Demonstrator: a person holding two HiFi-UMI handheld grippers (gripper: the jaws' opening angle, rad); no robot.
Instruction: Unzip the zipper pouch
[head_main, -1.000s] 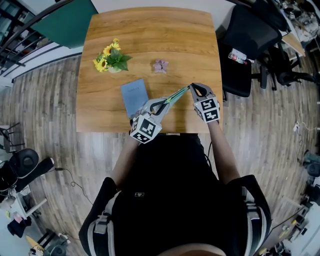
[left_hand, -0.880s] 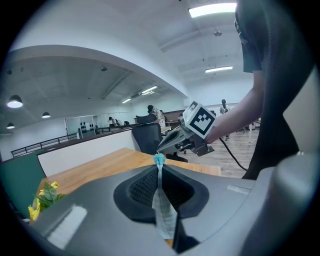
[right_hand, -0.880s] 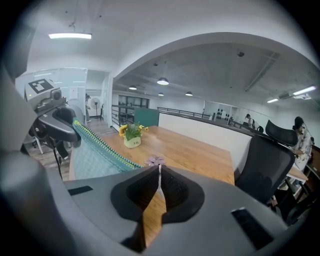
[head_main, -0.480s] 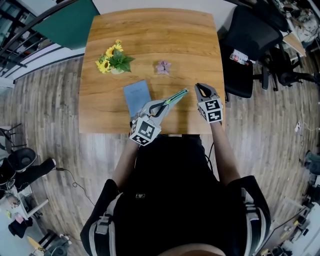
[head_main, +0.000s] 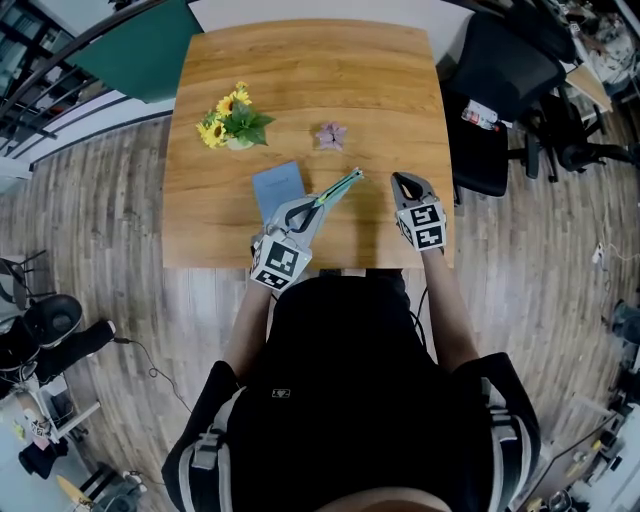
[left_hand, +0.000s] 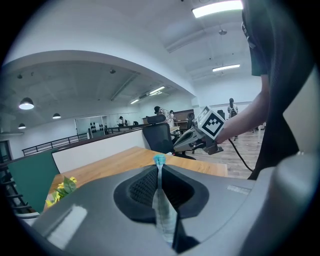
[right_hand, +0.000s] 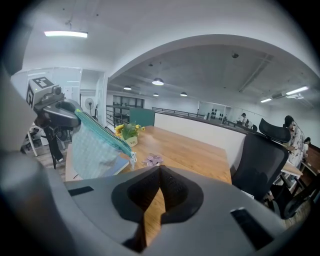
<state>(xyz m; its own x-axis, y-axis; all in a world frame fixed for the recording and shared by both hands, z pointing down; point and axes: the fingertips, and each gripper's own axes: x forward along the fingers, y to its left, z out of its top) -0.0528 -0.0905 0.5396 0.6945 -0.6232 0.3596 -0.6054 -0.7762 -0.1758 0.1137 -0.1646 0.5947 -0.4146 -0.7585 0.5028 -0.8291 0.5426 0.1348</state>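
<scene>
Head view: the left tongs (head_main: 310, 208) are clamped on one end of a teal zipper pouch (head_main: 340, 186), holding it up above the wooden tabletop (head_main: 300, 80). The right tongs (head_main: 403, 181), near its free end without touching it, have just closed on nothing.

No legible text. Flower pot (right_hand: 132, 140) label too blurred to read.
</scene>
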